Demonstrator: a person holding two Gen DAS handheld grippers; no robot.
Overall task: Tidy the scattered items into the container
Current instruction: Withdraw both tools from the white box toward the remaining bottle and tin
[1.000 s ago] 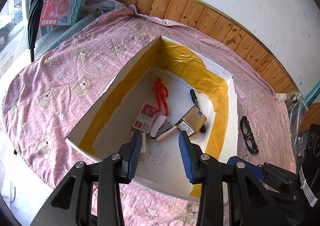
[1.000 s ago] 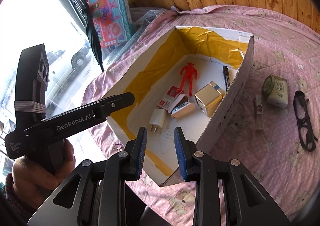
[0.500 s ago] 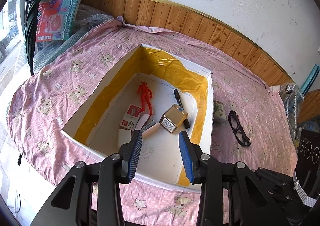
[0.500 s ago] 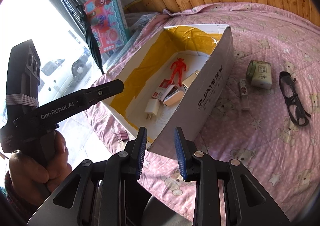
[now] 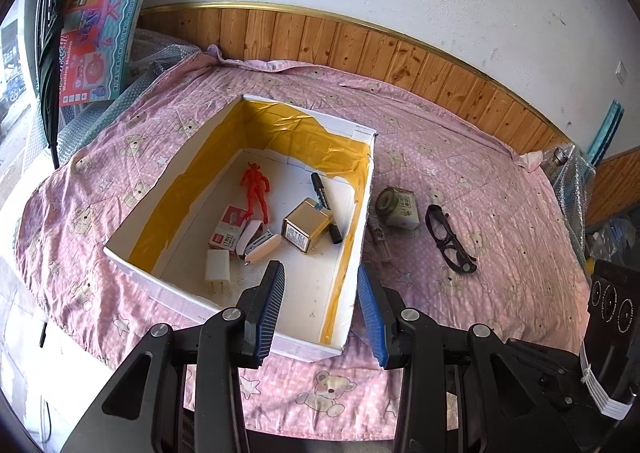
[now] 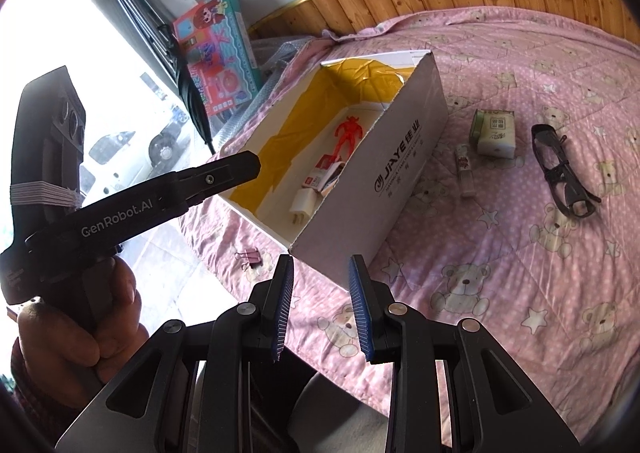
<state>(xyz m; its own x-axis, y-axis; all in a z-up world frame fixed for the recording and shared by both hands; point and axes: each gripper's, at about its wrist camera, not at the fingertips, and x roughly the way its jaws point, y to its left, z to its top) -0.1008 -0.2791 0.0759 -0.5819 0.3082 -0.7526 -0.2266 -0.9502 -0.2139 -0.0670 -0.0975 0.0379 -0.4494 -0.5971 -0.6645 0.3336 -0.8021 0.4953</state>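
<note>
Okay, glasses [image 6: 564, 169], tin [image 6: 494, 131], small tube [image 6: 465, 171] lie right of box [image 6: 404, 157], wall between; binder clip [image 6: 249, 257] near corner. Your left fingers [image 5: 269, 309] and right fingers [image 6: 282, 309] wide apart, empty.

Left view looks down over box [image 5: 256, 189] from near end; right view sits lower, beside box corner; both share box, glasses [image 5: 450, 239].

A home room: teddy-bear quilt [image 5: 460, 157], wood wainscot [image 5: 360, 49], toy box [image 5: 100, 29].

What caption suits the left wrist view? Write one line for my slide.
Open left tongs hover over the box; glasses and a small tin lie outside.
</note>
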